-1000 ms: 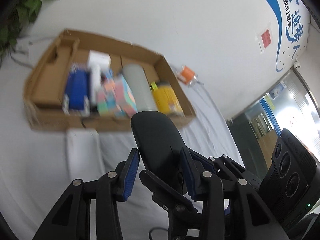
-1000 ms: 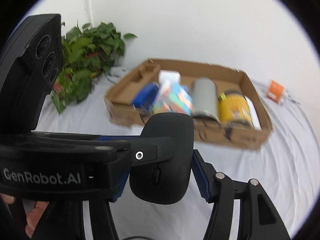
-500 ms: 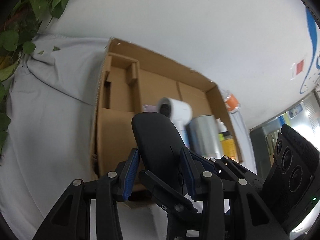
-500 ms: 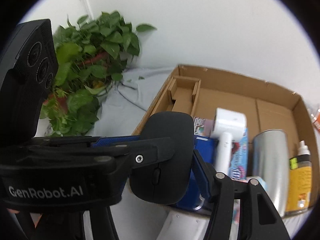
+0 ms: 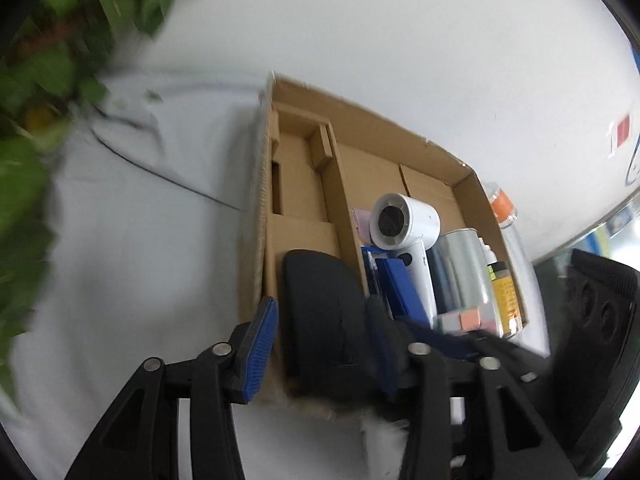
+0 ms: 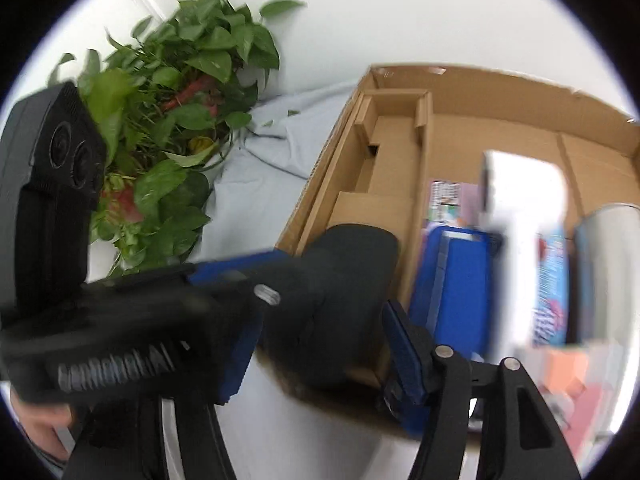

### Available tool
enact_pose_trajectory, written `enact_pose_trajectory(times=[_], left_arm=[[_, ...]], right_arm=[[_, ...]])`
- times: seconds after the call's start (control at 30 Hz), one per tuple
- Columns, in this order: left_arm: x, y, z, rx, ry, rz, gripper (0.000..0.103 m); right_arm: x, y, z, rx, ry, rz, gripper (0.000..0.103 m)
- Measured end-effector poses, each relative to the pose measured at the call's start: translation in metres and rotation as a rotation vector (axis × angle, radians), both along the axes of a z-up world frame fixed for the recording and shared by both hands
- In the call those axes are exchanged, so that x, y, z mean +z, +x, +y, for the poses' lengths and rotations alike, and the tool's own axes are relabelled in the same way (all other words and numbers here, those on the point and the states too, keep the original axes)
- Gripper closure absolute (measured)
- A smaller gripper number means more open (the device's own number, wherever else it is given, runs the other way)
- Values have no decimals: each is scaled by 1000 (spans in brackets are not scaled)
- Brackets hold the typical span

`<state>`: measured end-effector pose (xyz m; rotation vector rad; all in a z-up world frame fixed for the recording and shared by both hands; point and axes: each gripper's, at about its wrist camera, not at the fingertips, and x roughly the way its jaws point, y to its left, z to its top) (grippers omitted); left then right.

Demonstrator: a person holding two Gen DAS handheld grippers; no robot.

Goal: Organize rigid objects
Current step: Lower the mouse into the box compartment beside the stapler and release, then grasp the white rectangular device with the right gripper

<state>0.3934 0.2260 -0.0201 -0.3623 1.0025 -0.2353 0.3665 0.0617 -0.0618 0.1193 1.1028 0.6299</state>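
A black computer mouse (image 5: 320,312) (image 6: 340,280) sits low in the front of the left compartment of a cardboard box (image 5: 256,200) (image 6: 320,184). My left gripper (image 5: 320,340) straddles it with jaws opening; a gap shows between its left blue pad (image 5: 260,344) and the mouse. My right gripper (image 6: 316,340) also straddles the mouse from the other side, jaws opening, its right pad (image 6: 400,344) just off the mouse's edge. The left gripper's body (image 6: 120,340) hides the right gripper's other finger.
The box's right part holds a white hair dryer (image 5: 404,220), a silver tumbler (image 5: 460,272), a blue box (image 5: 400,288) and a yellow bottle (image 5: 504,292). A leafy plant (image 6: 180,100) stands left of the box on the grey cloth. A hand (image 6: 40,420) shows at lower left.
Both grippers carried the mouse from in front of the box over to its left compartment and lower. Their pads, tight on the mouse before, now stand wider apart.
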Motion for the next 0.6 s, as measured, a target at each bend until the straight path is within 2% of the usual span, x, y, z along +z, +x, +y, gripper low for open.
enact_pose_trajectory(times=[0.03,0.1,0.17,0.23,0.3,0.43,0.5,0.6], left_arm=[[6,-15,-2,1,10,-35,37],[12,-42,-5,10,9,-82,22],[9,-69,-10,-13,-28,-95,21],[-7,-89,-19,-59,-98,-63,21],[-24,-100,-29,-87,-133,-24,21],[-61,-107,-53,-141,-224,62,21],[-73,-104,-62,-160,-243,92,21],[-92,-97,-67,-149,-245,158,28]], right_arm=[[4,-6,-5,-3,-3,-20,36],[17,-29,-24,-4,3,-81,25],[28,-64,-48,-38,-30,-170,22],[25,-96,-67,-41,-61,-211,22],[11,-117,-79,-17,-82,-199,22],[-30,-148,-87,27,-103,-104,22],[-44,-152,-87,28,-99,-64,22],[-55,-152,-84,13,-91,-61,22]])
